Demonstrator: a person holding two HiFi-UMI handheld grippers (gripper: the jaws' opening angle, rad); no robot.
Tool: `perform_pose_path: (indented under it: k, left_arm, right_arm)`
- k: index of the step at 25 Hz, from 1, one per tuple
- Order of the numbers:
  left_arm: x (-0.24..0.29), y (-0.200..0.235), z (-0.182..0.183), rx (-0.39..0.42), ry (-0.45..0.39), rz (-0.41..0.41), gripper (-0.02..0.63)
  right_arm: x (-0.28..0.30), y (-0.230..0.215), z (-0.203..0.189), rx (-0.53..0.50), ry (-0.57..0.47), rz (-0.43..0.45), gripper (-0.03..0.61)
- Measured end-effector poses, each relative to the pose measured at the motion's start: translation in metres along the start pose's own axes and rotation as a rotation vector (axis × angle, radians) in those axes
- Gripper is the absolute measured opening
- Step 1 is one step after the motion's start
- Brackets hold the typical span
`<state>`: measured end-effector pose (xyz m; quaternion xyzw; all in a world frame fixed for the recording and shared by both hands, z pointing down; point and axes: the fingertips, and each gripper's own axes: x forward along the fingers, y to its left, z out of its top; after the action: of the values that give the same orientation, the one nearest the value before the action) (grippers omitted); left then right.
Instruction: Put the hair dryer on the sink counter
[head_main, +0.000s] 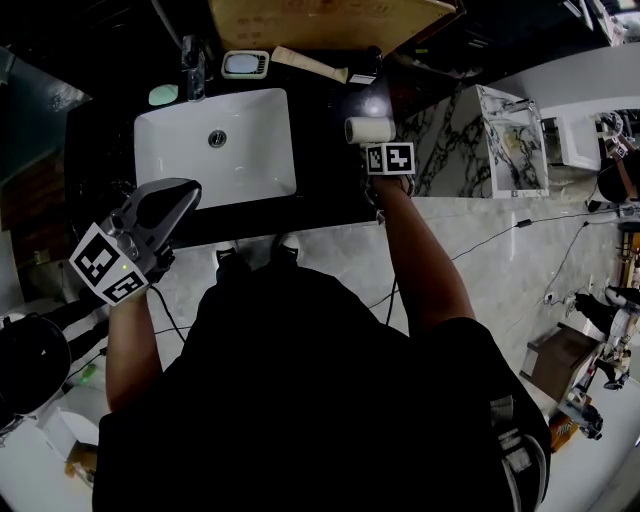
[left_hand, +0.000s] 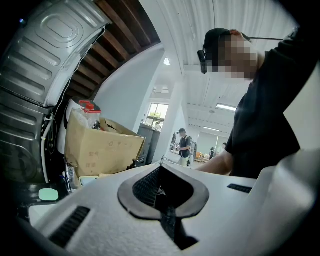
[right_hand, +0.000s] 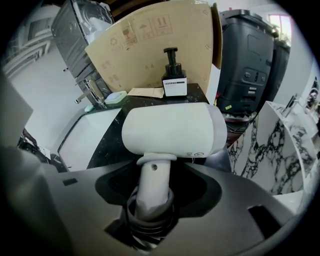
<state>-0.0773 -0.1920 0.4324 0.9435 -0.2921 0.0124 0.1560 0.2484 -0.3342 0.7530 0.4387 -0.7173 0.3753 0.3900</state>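
Hair dryer (right_hand: 172, 131) has its handle end hidden inside the spread right gripper (right_hand: 152, 187); left gripper (left_hand: 162, 195) pressed together.

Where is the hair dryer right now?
The hair dryer is over the dark counter just right of the white sink in the head view, its handle standing between the right gripper's open jaws.

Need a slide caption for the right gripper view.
White hair dryer at the black sink counter, handle between the right gripper's open jaws, soap pump bottle behind.
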Motion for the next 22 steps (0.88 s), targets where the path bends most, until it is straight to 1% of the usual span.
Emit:
perform_pose_path:
  k: [9, 17, 22]
  left_arm:
    - [-0.004, -0.002, 0.001, 0.001, -0.002, -0.001, 0.015]
    - [-0.008, -0.007, 0.005, 0.018, -0.009, -0.01, 0.015]
    - [-0.012, -0.004, 0.01, 0.037, -0.008, 0.014, 0.015]
  right_arm:
    - [-0.007, 0.0, 0.004, 0.014, -0.029, -0.007, 0.239]
    - [-0.02, 0.0, 0.006, 0.027, -0.055, -0.017, 0.239]
    - [-0.039, 0.004, 0.013, 0.026, -0.091, -0.021, 0.239]
